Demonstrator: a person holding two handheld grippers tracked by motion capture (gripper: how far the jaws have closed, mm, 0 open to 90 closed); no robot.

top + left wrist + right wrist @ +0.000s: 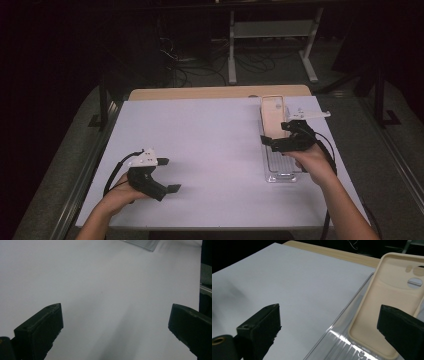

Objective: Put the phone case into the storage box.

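step: reach for phone case [384, 307], lying in clear tray [278, 170] at desk [210, 150] right | right tongs [274, 143] agape over it, nothing held | left tongs [170, 175] agape, idle | next: lower, straddle case edge, pinch

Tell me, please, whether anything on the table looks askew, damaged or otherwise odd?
Nothing looks damaged or spilled. The beige phone case lies inside the clear plastic tray, its far end reaching past the tray's far rim. Both the right gripper and left gripper are open.
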